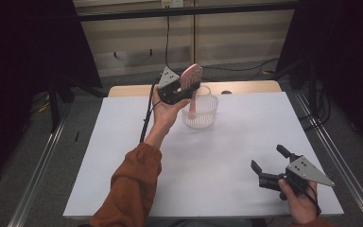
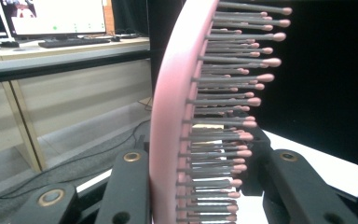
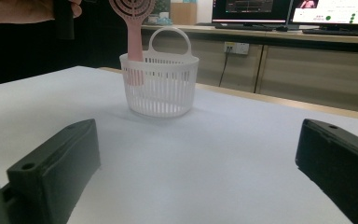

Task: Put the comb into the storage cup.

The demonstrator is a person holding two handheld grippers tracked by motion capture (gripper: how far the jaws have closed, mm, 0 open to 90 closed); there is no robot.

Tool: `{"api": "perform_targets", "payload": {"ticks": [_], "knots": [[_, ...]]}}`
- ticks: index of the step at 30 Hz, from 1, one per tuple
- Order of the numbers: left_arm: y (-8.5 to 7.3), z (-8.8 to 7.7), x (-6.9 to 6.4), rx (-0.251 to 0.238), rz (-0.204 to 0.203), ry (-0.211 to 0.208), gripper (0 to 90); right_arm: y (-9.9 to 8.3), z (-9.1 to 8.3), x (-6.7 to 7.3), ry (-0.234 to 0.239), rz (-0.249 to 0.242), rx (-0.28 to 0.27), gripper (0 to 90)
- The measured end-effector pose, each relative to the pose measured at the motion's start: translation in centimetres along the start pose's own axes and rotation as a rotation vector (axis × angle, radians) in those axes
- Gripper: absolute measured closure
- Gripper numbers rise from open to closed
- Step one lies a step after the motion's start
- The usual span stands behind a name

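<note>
One pink plastic hairbrush [image 1: 190,78], bristly, clamped in our left gripper [image 1: 185,89], handle inside one white slotted basket [image 1: 207,113]; right gripper [image 1: 269,162] gapes empty.

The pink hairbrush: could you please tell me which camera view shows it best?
The right gripper view: the pink hairbrush stands with its handle down inside the white basket. The high view shows it small, clamped in the left gripper. The left gripper view shows its bristles close up.

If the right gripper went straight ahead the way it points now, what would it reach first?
Probably the white basket: it stands ahead between the right gripper's open jaws, with bare table before it. Depth is unclear.
</note>
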State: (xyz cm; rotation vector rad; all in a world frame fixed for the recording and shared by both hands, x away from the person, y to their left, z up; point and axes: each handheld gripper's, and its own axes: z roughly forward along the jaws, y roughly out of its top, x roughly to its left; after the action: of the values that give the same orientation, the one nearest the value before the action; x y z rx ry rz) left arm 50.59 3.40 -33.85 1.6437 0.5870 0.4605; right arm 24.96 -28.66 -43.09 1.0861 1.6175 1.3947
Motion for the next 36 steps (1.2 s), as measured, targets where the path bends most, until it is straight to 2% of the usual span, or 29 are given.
{"api": "perform_targets", "payload": {"ticks": [17,20,36], "knots": [[-1.9,0.9,-0.4,0.014,-0.004,-0.005,64.1,-0.1,0.1,-0.1,-0.002,0.002,0.006,0.0],[-2.3,1.1,-0.3,-0.013,-0.016,-0.024,64.1,-0.1,0.1,0.0,0.001,0.0,0.008,0.0],[-3.9,0.9,0.4,0.026,-0.037,-0.014,63.6,-0.2,0.2,0.0,0.013,0.001,0.021,0.0]]}}
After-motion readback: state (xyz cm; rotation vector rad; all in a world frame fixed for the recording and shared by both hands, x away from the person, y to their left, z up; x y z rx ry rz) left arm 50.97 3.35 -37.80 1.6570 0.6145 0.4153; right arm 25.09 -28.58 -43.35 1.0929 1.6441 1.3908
